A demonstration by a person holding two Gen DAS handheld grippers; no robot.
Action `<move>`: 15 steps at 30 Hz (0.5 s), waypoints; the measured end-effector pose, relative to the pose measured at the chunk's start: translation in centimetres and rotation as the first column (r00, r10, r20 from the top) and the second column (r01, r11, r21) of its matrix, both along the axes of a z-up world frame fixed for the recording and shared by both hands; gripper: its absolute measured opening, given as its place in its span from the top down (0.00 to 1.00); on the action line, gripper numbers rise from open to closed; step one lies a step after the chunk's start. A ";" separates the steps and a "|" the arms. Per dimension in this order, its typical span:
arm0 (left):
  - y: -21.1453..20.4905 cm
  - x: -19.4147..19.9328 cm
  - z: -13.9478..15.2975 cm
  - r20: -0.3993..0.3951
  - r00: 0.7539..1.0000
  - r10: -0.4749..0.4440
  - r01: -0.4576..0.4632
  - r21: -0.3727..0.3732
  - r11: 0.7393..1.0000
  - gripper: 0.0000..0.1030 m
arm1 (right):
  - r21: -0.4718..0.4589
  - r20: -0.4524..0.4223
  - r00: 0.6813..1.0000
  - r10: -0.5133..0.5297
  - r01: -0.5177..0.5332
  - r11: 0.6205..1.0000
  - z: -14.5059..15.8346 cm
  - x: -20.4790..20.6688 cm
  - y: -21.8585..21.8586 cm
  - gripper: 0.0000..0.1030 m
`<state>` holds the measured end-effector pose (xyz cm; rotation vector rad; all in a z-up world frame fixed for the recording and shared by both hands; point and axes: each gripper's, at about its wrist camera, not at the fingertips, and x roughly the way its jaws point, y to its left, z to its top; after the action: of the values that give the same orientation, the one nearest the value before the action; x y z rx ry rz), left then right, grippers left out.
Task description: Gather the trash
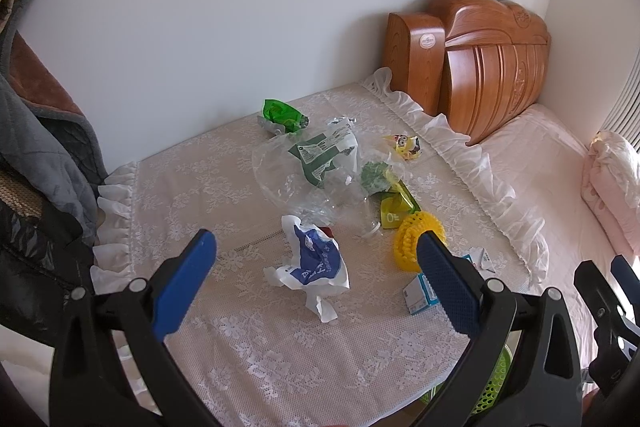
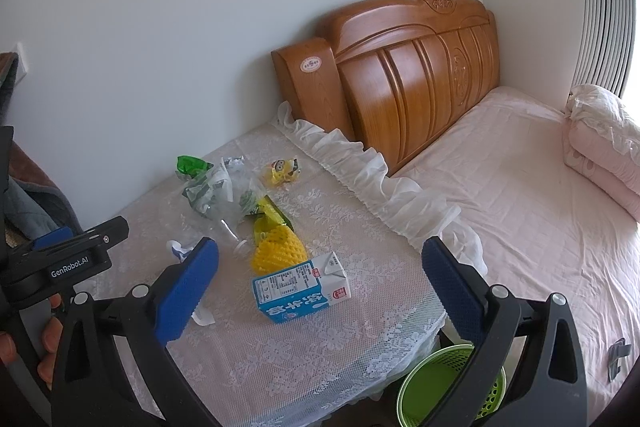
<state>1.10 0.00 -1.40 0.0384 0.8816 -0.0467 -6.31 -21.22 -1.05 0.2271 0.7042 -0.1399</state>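
1. Both sets of fingers stood spread wide and empty: left gripper [image 1: 316, 263] above the crumpled blue-and-white wrapper [image 1: 310, 261], right gripper [image 2: 320, 267] framing the blue milk carton [image 2: 300, 289].
2. Trash lay scattered over the lace-covered table [image 2: 280, 367]: clear plastic bag [image 1: 308, 167], empty clear bottle [image 1: 360, 215], yellow foam fruit net [image 2: 276, 253], green wrapper [image 1: 282, 113], small yellow cartoon packet [image 2: 282, 169].
3. Best judged to start with the carton: come down squarely, pinch across its narrow faces, squeeze lightly to avoid crushing.
4. Green basket [image 2: 448, 387] sat on the floor below the near right table edge, probably the bin; short carry outward and down.
5. Open room toward the bed [image 2: 520, 207] on the right; ruffled cloth trim [image 2: 380, 171] along that edge could snag a finger.
6. Wall behind and hanging clothes [image 1: 40, 127] at left left less clearance there.
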 end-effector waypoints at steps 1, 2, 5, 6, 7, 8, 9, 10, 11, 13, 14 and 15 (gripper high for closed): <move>0.0 0.1 0.0 -0.001 1.000 0.000 0.000 0.000 1.000 0.07 | 0.001 0.000 1.000 0.000 0.000 1.000 -0.1 -0.1 -0.1 0.02; 0.0 0.1 0.0 -0.001 1.000 0.000 0.000 0.001 1.000 0.07 | 0.000 -0.003 1.000 -0.001 0.001 1.000 -0.2 0.2 -0.1 0.02; 0.2 0.1 -0.1 -0.004 1.000 0.002 -0.002 0.000 1.000 0.07 | 0.001 -0.004 1.000 -0.001 0.001 1.000 -0.3 0.2 -0.1 0.02; 0.2 0.2 -0.1 -0.004 1.000 0.001 -0.001 0.000 1.000 0.07 | 0.002 -0.004 1.000 -0.001 0.001 1.000 -0.3 0.2 -0.1 0.02; 0.2 0.2 -0.1 -0.005 1.000 0.001 -0.001 0.000 1.000 0.07 | 0.002 -0.005 1.000 -0.001 0.001 1.000 -0.3 0.2 -0.1 0.02; 0.2 0.2 -0.2 -0.006 1.000 0.002 -0.002 0.000 1.000 0.07 | 0.003 -0.005 1.000 -0.001 0.001 1.000 -0.4 0.1 -0.1 0.02; 0.2 0.3 -0.1 -0.008 1.000 0.003 -0.003 0.000 1.000 0.07 | 0.003 -0.005 1.000 -0.001 0.001 1.000 -0.4 0.2 -0.1 0.02; 0.3 0.4 -0.1 -0.009 1.000 0.003 -0.003 -0.001 1.000 0.07 | 0.002 -0.006 1.000 -0.001 0.001 1.000 -0.3 0.2 -0.1 0.02; 0.3 0.4 -0.1 -0.009 1.000 0.003 -0.003 0.000 1.000 0.07 | 0.002 -0.006 1.000 -0.001 0.001 1.000 -0.4 0.2 -0.1 0.02; 0.3 0.4 -0.1 -0.009 1.000 0.003 -0.003 -0.001 1.000 0.07 | 0.002 -0.007 1.000 -0.001 0.001 1.000 -0.5 0.1 -0.1 0.02; 0.3 0.4 -0.1 -0.010 1.000 0.002 -0.002 -0.001 1.000 0.07 | 0.004 -0.007 1.000 -0.001 0.001 1.000 -0.4 0.2 -0.1 0.02; 0.3 0.4 -0.1 -0.010 1.000 0.002 -0.002 0.000 1.000 0.07 | 0.003 -0.007 1.000 -0.001 0.001 1.000 -0.4 0.2 -0.1 0.02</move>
<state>1.54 0.26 -1.50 0.0375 0.8918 -0.0450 -6.08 -21.30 -1.40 0.2305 0.7117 -0.1408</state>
